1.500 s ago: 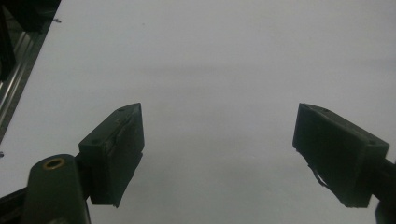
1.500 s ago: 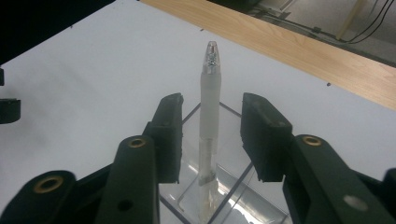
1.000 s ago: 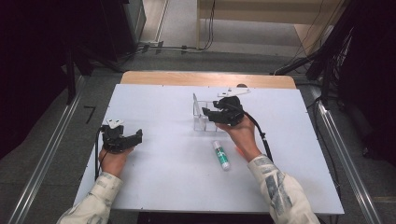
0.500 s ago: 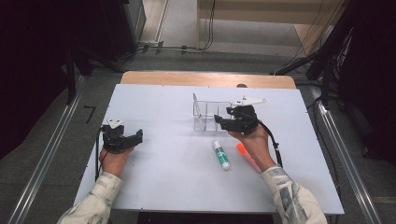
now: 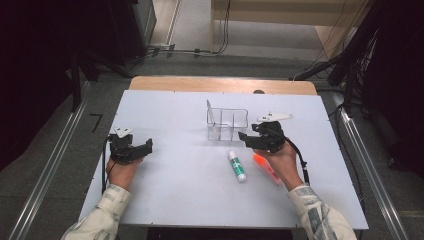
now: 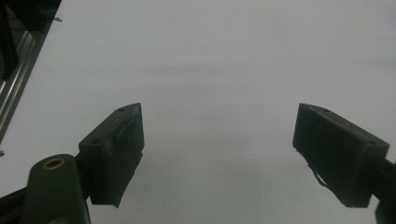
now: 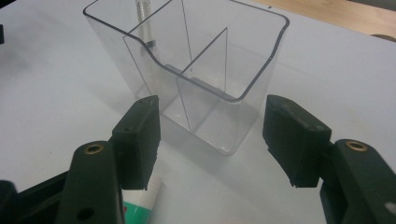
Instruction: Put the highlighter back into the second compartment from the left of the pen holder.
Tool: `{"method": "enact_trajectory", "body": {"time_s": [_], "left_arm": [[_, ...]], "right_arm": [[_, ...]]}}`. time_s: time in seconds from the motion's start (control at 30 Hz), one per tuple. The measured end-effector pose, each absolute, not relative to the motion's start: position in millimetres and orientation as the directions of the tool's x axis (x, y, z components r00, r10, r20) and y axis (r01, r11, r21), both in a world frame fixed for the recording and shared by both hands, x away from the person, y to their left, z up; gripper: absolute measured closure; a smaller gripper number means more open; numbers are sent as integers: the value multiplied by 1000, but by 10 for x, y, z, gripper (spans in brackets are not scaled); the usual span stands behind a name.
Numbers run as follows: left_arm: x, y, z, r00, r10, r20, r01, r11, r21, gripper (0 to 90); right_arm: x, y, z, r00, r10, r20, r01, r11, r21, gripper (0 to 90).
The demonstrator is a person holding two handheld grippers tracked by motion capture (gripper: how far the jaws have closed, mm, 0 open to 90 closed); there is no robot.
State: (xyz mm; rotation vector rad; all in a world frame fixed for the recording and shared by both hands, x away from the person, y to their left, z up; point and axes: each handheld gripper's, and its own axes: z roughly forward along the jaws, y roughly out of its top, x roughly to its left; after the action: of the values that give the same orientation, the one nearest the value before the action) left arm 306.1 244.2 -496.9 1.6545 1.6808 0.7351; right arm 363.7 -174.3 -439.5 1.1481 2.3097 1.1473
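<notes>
A clear plastic organiser (image 5: pixel 227 124) with dividers stands mid-table; in the right gripper view the organiser (image 7: pixel 243 46) holds a slim silvery item (image 7: pixel 142 18) in a far compartment. My right gripper (image 5: pixel 246 138) sits just right of its front corner, open; its jaws have just been opening, and nothing is gripped. The right gripper (image 7: pixel 212 109) faces the organiser's near corner, pads apart from it. A white-and-green glue stick (image 5: pixel 236 166) lies in front, its glue stick end (image 7: pixel 140 200) by one jaw. An orange marker (image 5: pixel 266 168) lies beside the right hand. My left gripper (image 5: pixel 145 146) rests open at the left, the left gripper (image 6: pixel 219 154) over bare table.
The white table (image 5: pixel 175 115) has a wooden strip (image 5: pixel 220 84) along its far edge. Metal rails (image 5: pixel 47 170) run along the floor on both sides. Dark equipment and cables stand beyond the table.
My right gripper has drawn back to the right from the organiser and its jaws stand wider. The orange marker, covered by the hand before, now shows. The left hand has stayed put.
</notes>
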Motion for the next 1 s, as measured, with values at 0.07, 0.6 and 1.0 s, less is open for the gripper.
{"method": "enact_trajectory", "body": {"time_s": [0.07, 0.6, 1.0], "left_arm": [[3060, 2441, -4968, 17, 997, -69, 626, 43, 778, 169], [3053, 2448, -4959, 18, 997, -71, 627, 45, 778, 169], [3056, 2443, -4963, 17, 997, -69, 627, 43, 778, 169]], "right_arm": [[3626, -1762, -4387, -624, 779, 66, 522, 353, 776, 355], [3526, -1907, -4520, -610, 791, 39, 551, 388, 739, 362], [3428, -2049, -4611, -596, 802, 36, 579, 399, 711, 380]]}}
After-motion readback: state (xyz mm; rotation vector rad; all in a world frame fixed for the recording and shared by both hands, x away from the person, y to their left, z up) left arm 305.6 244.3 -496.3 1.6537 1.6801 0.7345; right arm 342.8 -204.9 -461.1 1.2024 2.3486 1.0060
